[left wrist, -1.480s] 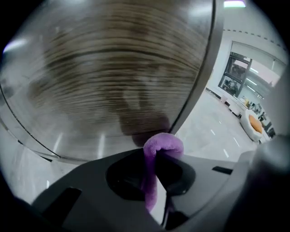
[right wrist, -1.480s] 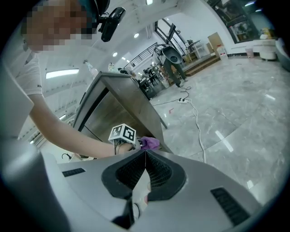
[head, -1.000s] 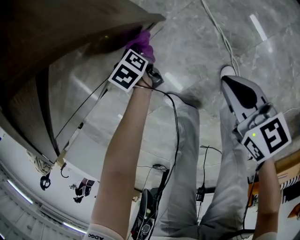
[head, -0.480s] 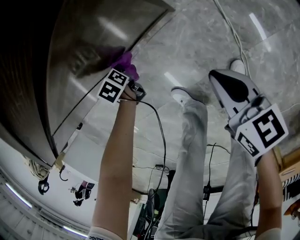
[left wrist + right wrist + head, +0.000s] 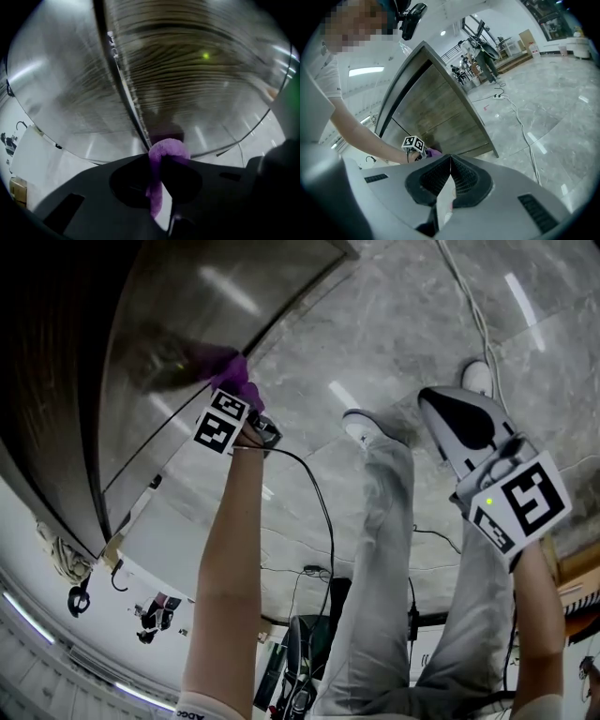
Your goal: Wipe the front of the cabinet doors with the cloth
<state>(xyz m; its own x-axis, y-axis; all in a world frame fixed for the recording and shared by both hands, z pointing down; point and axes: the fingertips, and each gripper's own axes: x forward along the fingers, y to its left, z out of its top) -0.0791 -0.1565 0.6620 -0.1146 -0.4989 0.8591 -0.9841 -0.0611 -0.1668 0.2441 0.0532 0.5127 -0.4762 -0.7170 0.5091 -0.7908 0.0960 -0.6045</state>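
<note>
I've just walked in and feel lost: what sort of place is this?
Probably a big open hall used as a workshop or studio, not a home: a polished stone floor, a freestanding wood-fronted cabinet, a loose cable lying across the floor, and equipment stands behind.

Head view looks down; both gripper views share the cabinet [image 5: 197, 79], left nearest.

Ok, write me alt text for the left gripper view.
The left gripper is closed on a folded purple cloth, holding it up to the front of a wood-grain cabinet door. A dark seam runs up the cabinet front from just above the cloth.
</note>
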